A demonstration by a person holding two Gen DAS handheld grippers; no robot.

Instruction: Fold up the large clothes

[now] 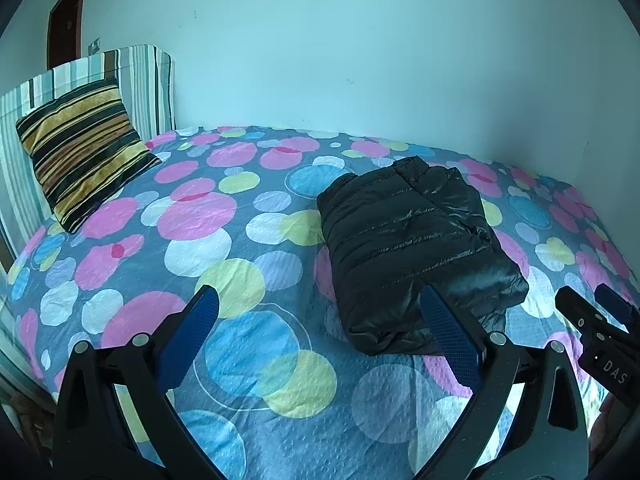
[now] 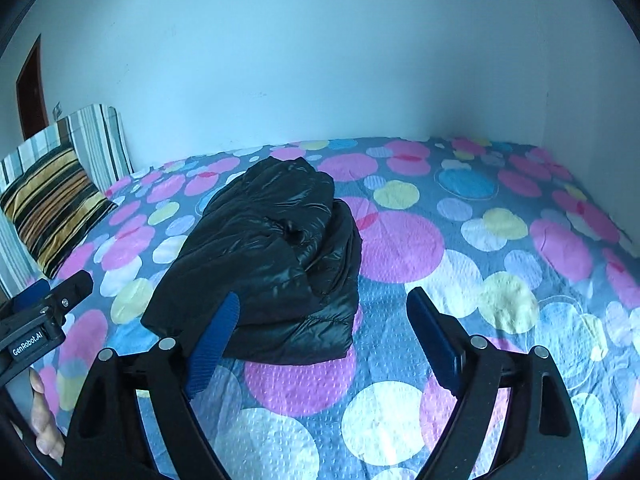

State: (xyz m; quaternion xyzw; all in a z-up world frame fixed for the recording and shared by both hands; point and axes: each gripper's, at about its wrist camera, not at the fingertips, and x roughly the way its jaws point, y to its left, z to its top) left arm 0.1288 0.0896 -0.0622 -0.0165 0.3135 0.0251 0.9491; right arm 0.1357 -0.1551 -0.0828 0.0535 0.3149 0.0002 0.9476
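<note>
A black puffer jacket (image 1: 416, 248) lies folded into a compact bundle on the bed; it also shows in the right wrist view (image 2: 272, 260). My left gripper (image 1: 320, 304) is open and empty, held above the sheet just short of the jacket's near edge. My right gripper (image 2: 324, 304) is open and empty, its left finger over the jacket's near corner. The right gripper also shows at the right edge of the left wrist view (image 1: 592, 320), and the left gripper at the left edge of the right wrist view (image 2: 52, 300).
The bed has a sheet (image 1: 240, 264) with coloured circles. A striped cushion (image 1: 80, 152) leans on a striped headboard (image 1: 144, 80) at the far left. White walls (image 1: 360, 48) border the bed behind and on the right.
</note>
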